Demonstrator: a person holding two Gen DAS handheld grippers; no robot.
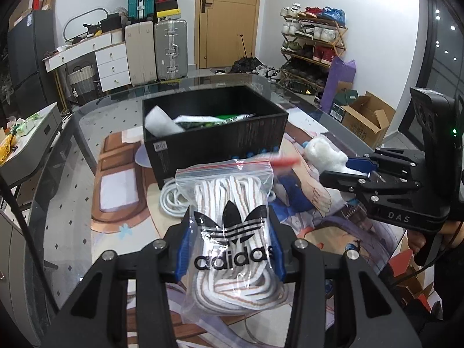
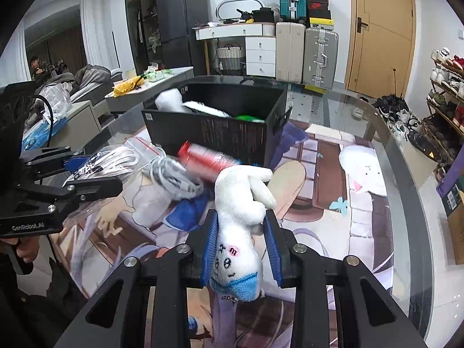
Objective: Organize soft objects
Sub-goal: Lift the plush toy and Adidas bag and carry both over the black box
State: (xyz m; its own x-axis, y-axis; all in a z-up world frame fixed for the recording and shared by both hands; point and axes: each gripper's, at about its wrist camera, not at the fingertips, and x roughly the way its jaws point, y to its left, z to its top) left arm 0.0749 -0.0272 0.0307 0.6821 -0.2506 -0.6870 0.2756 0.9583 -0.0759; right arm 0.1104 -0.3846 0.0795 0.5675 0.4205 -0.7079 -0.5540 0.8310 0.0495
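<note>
The left gripper [image 1: 230,249] pinches a crinkly clear zip bag of white laces [image 1: 232,232] while the right gripper [image 2: 242,246] squeezes a fuzzy white plush toy [image 2: 240,226], both just before the black box [image 1: 214,139].

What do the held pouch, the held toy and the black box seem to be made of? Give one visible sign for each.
Pouch: clear glossy plastic film, likely; it crinkles, glints, and shows white cord inside.
Toy: white plush fabric, fuzzy surface, stitched face, blue trim.
Black box: probably matte printed cardboard; thin straight walls with a label.
</note>
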